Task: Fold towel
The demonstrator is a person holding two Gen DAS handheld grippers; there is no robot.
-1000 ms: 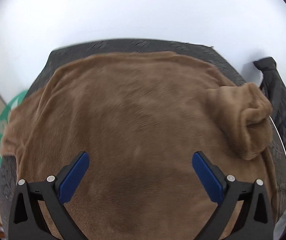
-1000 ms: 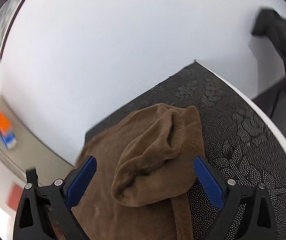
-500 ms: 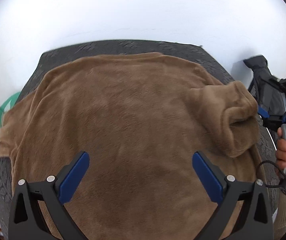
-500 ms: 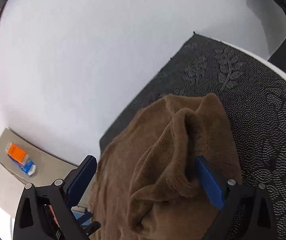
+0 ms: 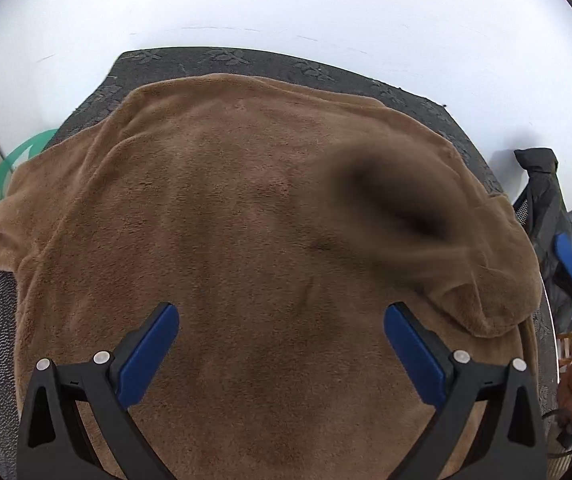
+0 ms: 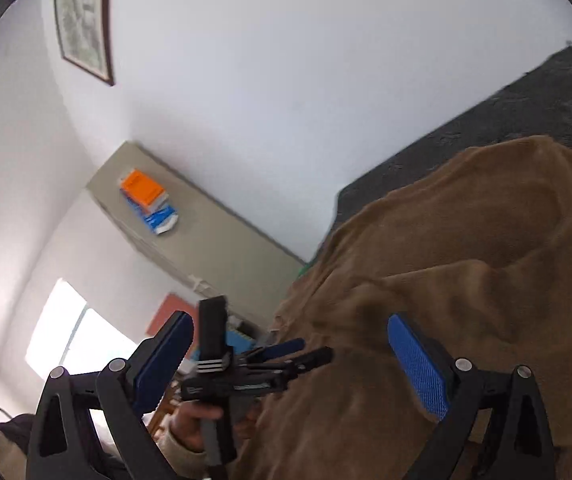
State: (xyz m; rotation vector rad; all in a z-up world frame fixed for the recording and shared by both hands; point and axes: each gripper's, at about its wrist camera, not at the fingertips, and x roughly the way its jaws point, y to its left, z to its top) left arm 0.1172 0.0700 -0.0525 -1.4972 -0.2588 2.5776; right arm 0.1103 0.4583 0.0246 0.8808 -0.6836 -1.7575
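We see the brown towel (image 5: 222, 240) spread over most of the dark patterned tabletop (image 5: 222, 58), its long axis running left to right across the left wrist view, the left end drooping over the tabletop's edge and the far edge lying just short of the white wall (image 5: 286, 4). At its right end the cloth is bunched into a thick rolled-over fold (image 5: 497, 296) that points toward the near right. Our left tongs (image 5: 282, 344) hang released above the towel's near middle, blue pads wide apart and holding nothing. Our right tongs (image 6: 289, 354) are likewise spread wide over the towel's bunched end (image 6: 465, 280), gripping no cloth, with a hand (image 6: 194, 426) on the other tool's handle in between
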